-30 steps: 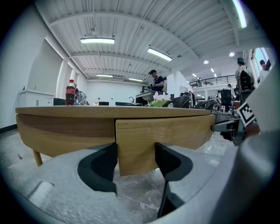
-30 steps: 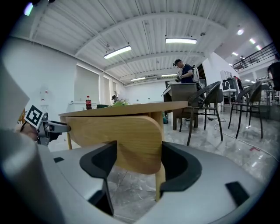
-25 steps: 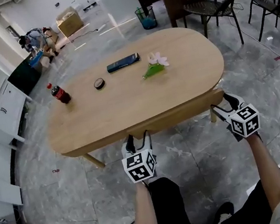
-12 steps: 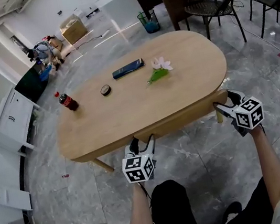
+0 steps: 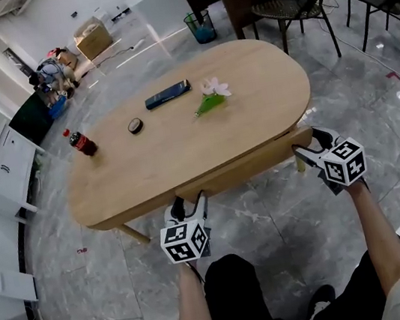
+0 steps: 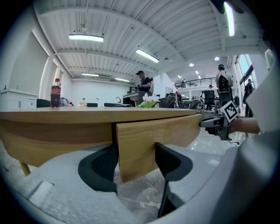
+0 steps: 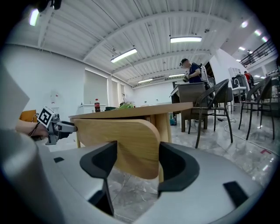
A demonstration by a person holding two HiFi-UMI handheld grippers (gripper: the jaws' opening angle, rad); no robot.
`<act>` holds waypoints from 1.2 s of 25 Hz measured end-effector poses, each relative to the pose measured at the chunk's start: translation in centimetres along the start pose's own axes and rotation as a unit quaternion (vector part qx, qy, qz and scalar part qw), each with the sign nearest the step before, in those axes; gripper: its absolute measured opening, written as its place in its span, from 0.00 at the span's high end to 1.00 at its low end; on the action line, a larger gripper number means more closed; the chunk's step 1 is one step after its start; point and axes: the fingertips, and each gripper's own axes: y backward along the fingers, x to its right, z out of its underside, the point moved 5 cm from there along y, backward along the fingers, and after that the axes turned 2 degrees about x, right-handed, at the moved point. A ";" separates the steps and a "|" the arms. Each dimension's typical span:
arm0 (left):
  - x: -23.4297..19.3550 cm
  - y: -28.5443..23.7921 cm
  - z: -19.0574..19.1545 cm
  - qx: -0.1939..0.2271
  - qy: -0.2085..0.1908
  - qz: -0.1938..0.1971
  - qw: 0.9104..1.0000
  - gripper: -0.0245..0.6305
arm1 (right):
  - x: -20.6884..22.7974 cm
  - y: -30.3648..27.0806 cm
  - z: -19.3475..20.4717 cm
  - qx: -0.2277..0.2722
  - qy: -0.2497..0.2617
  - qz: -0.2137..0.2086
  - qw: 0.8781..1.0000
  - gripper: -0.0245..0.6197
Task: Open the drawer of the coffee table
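2 ends of the sideways-running drawer front [image 5: 243,165] seem pinched: left gripper [image 5: 187,208] on one, right gripper [image 5: 309,147] on the other.

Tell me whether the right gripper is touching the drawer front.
Touching. The right gripper view shows the right gripper clamping the drawer front, both pads against the wood, no gap.

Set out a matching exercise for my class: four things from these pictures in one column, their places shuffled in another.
1 cola bottle
2 flower
3 left claw
4 right claw

A grips the drawer front's rounded end
B upright at the tabletop's left end, head view
C lies near the tabletop's middle
D grips the drawer front's square end

Pairs: 1-B, 2-C, 3-D, 4-A.
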 end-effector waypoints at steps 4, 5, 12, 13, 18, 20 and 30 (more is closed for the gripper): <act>0.5 1.1 0.3 0.007 0.000 -0.007 1.000 0.57 | -0.6 0.9 0.3 -0.007 0.015 -0.006 1.000 0.48; 0.5 1.5 0.3 0.008 0.000 -0.009 1.000 0.57 | -0.9 1.1 0.3 -0.008 0.017 -0.008 1.000 0.48; 1.7 2.9 0.9 -0.004 -0.004 -0.005 1.000 0.57 | -1.6 3.4 1.2 -0.006 -0.002 -0.015 1.000 0.48; 1.8 3.1 1.0 -0.005 -0.002 -0.008 1.000 0.57 | -1.7 3.5 1.2 -0.006 0.000 -0.016 1.000 0.48; 2.3 4.0 1.1 0.000 -0.001 -0.011 1.000 0.57 | -2.2 4.4 1.3 0.000 0.006 -0.013 1.000 0.48; 2.5 4.3 1.2 0.003 -0.001 -0.013 1.000 0.57 | -2.1 4.7 1.4 -0.001 0.008 -0.010 1.000 0.48; 3.7 6.5 1.8 0.000 -0.002 -0.013 1.000 0.57 | -3.1 6.7 2.1 -0.008 0.010 -0.015 1.000 0.48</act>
